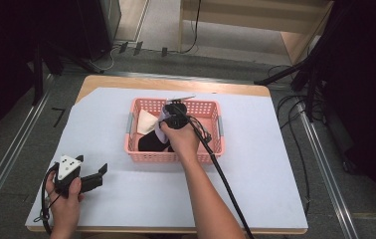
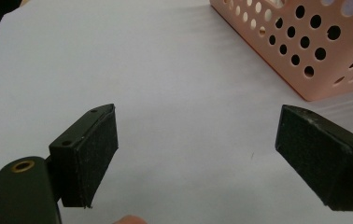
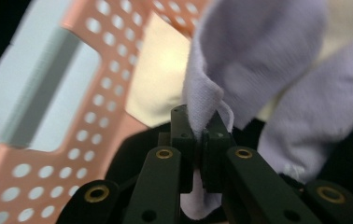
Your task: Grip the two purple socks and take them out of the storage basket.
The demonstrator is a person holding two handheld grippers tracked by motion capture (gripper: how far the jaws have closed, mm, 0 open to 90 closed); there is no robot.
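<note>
A pink perforated basket (image 1: 211, 155) stands in the middle of the white-covered table and holds a cream cloth (image 1: 145, 121), a black cloth (image 1: 151, 143) and a pale lilac cloth (image 3: 258, 51). My right gripper (image 3: 199, 135) is down inside the basket, shut on a fold of the lilac cloth, which rises above the jaws. In the high view the right hand covers that gripper (image 1: 173, 119). My left gripper (image 1: 99, 174) rests at the table's front left, well apart from the basket. Its jaws are wide open over bare table, with its black pads (image 2: 95, 154) holding nothing.
The basket's corner (image 2: 314, 56) lies ahead and to the right of the left gripper. A black cable (image 1: 226, 179) trails from the right gripper across the table to the front edge. The white sheet (image 1: 126, 199) covers most of the wooden tabletop. Dark stands and cables surround the table.
</note>
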